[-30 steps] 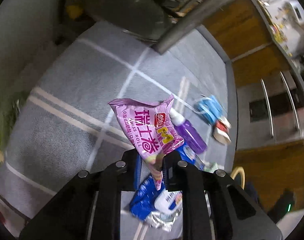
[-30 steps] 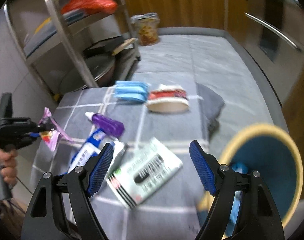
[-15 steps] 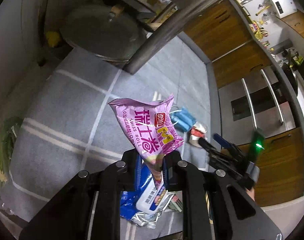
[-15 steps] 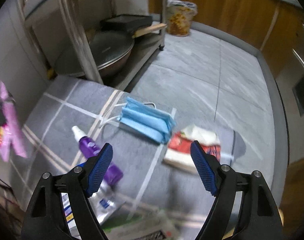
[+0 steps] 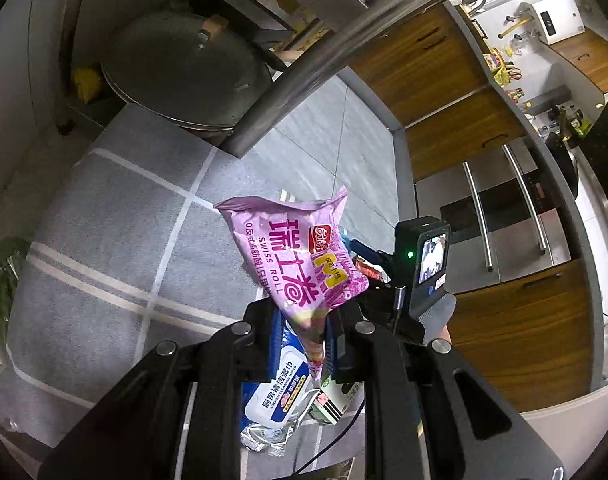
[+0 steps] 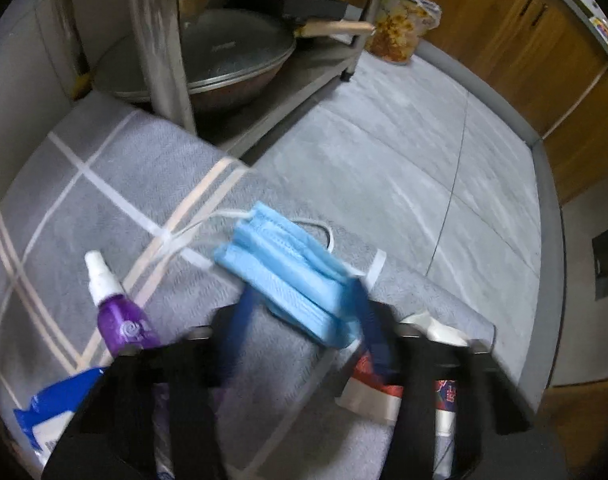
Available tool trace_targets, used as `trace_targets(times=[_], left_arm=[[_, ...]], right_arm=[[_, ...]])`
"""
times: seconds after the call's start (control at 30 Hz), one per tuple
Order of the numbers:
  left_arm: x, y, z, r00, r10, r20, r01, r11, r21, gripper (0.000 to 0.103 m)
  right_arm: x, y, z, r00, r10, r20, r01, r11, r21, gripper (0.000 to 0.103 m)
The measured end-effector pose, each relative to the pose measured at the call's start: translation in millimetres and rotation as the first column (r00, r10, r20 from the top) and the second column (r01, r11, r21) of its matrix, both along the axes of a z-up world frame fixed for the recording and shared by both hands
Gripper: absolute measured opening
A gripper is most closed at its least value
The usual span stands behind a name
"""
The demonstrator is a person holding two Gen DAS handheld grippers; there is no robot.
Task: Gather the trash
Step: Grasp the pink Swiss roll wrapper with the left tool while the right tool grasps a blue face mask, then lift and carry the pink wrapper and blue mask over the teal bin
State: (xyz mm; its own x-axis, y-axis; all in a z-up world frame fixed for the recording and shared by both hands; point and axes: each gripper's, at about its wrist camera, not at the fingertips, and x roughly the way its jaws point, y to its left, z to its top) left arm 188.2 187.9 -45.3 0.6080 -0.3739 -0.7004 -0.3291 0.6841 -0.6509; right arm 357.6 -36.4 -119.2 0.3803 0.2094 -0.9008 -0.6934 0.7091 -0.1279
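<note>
Right wrist view: right gripper [image 6: 299,320] fingers have just been closing, narrow now, astride blue mask [image 6: 287,276] on grey mat [image 6: 103,200]; blur, contact unclear. Advice: bite the folded body, not the ear loops, before lifting. Left gripper [image 5: 301,336] holds pink wrapper [image 5: 291,256] aloft.

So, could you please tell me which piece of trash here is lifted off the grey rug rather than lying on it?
The pink Swiss roll snack wrapper, pinched in the left gripper; the blue face mask and purple spray bottle lie on the rug.
</note>
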Motion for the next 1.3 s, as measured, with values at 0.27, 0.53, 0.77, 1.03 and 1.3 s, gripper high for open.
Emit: trace_targets(times=[0.27,0.53,0.77,1.03,1.3], left_arm=[[1,-5,10,1.0,0.002,0.026,-0.003,0.999,0.034,0.016],[-8,-5,17,0.999,0.012,0.052,-0.015,0.999,0.049,0.016],[-13,10,20,0.998,0.044,0.055,-0.046,0.998,0.032,0.016],[-2,-1,15,0.999,0.005,0.042,-0.007,0.999,0.036,0.016],[3,-7,14,0.999,-0.001,0.037,-0.001,0.999,0.051,0.016]], right_arm=[[-21,-4,33,1.0,-0.01,-0.015,0.011,0.992,0.123,0.001],[-24,-15,52,1.0,-0.028,0.006,0.026,0.991,0.131,0.056],[-2,5,30,0.998,0.04,0.056,-0.042,0.999,0.031,0.069],[17,14,-13,0.997,0.075,0.001,-0.075,0.995,-0.068,0.048],[13,0,-2,0.999,0.027,-0.022,-0.026,0.998,0.059,0.01]])
